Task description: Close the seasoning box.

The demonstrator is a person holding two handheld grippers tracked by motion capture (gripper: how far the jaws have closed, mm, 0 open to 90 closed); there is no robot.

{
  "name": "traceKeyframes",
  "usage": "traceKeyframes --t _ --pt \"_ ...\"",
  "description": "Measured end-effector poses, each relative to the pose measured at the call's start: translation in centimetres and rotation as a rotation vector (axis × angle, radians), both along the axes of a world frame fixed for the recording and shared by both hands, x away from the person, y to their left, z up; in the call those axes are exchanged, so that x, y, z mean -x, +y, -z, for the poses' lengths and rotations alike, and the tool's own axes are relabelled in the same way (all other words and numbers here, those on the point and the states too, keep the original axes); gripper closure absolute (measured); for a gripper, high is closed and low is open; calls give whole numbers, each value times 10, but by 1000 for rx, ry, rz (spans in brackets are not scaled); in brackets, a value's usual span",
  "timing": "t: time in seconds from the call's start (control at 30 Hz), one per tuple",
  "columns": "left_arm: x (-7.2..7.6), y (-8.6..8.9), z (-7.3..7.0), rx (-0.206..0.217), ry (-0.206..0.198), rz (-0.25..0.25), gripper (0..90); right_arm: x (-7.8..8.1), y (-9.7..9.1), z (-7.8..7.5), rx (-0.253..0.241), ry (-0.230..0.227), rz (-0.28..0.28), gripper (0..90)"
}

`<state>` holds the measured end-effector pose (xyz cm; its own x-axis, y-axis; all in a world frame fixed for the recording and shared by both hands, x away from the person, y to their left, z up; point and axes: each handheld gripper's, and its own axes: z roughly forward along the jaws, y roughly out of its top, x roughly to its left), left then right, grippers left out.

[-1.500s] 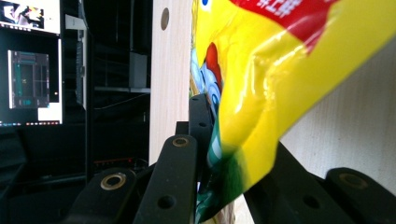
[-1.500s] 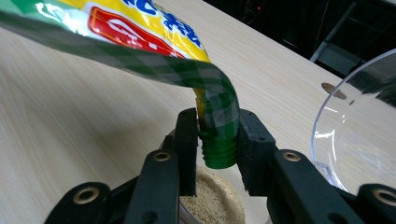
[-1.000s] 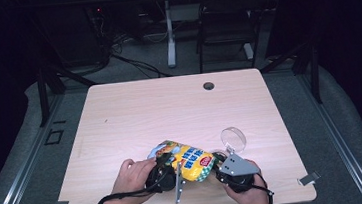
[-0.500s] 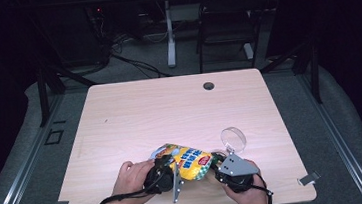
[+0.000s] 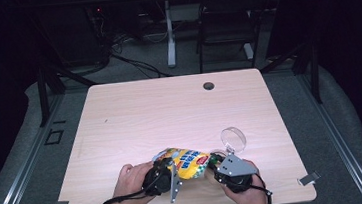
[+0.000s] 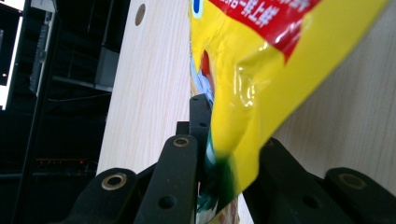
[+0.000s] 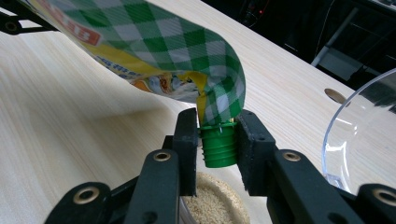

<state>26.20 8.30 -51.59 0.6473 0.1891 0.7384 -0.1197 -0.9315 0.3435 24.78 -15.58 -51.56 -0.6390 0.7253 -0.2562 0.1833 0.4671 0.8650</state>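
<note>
The left gripper (image 5: 168, 176) is clamped tight on the bottom edge of the yellow pouch (image 5: 187, 161), which hangs just above the table (image 5: 135, 116) near its front edge. The right gripper (image 7: 215, 140) pinches the pouch's green cap (image 7: 218, 147), jaws partly closed, over a dish of pale grains (image 7: 212, 205). A clear bowl (image 5: 234, 138) stands just beyond.

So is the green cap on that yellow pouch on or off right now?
On. In the right gripper view the green cap sits on the neck of the yellow pouch, clamped between the right gripper's fingers.
</note>
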Motion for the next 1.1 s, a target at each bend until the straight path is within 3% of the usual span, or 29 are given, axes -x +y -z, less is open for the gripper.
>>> traceKeyframes --t 0.17,0.23,0.47,0.53,0.7,0.73,0.8,1.1 --pt "0 2 1 9 4 2 858 0 1 1 1 -2 -2 714" --pt "0 3 2 22 28 -3 857 0 1 1 3 -3 -1 714" --pt "-2 4 4 54 53 0 859 0 2 1 1 -6 -4 713" --pt "-2 5 4 35 64 -4 860 0 2 1 1 -7 -6 712" --pt "-3 7 6 56 76 -3 866 -1 2 2 1 -5 -12 710" --pt "-4 7 5 43 76 -2 867 0 2 2 3 -6 -13 709" --pt "-4 7 7 70 86 -4 867 0 2 2 1 -7 -13 708" --pt "-6 9 8 92 116 -5 870 -1 2 3 -10 -8 -12 694"
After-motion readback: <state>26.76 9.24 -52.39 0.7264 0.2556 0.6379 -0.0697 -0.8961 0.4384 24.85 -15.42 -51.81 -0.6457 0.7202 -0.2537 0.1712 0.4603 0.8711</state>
